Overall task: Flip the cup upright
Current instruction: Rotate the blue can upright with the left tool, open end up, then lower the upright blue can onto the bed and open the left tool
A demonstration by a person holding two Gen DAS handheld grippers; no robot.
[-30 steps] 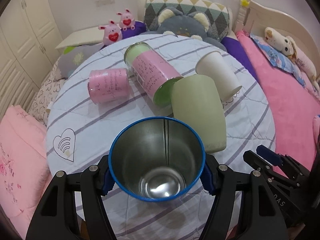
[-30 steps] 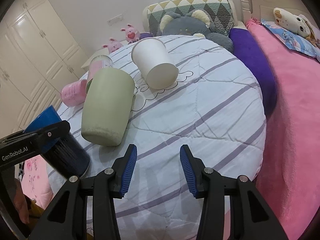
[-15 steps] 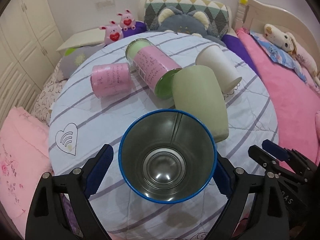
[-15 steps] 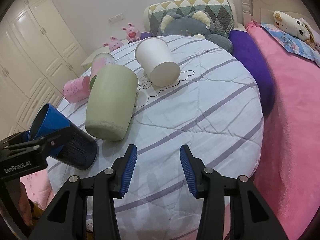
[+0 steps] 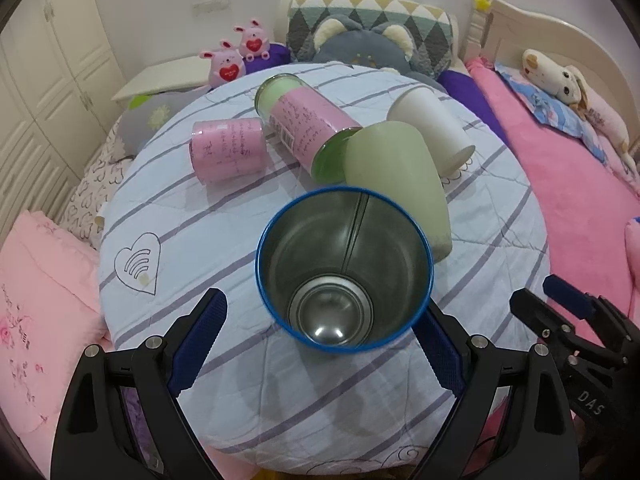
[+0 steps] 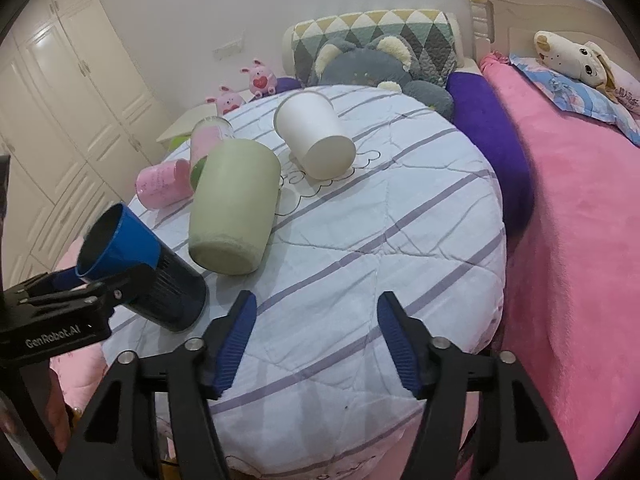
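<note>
A blue metal cup [image 5: 344,272] stands on the striped round cushion [image 5: 200,216] with its steel inside facing my left wrist camera. In the right wrist view the same cup [image 6: 140,268] has its base on the cushion and leans left. My left gripper [image 5: 320,340] is open, its pads apart on either side of the cup, not touching it. My right gripper [image 6: 316,344] is open and empty over the cushion's near edge [image 6: 360,380].
A pale green cup [image 5: 396,184], a white cup [image 5: 432,132], a tall pink-labelled glass [image 5: 304,128] and a short pink cup [image 5: 228,152] lie on their sides behind the blue cup. Plush toys [image 5: 368,52] and a pink bed [image 6: 580,240] surround the cushion.
My left gripper opened and let go of the blue cup, then drew back. The cup now rests on the cushion. My right gripper has barely moved.
</note>
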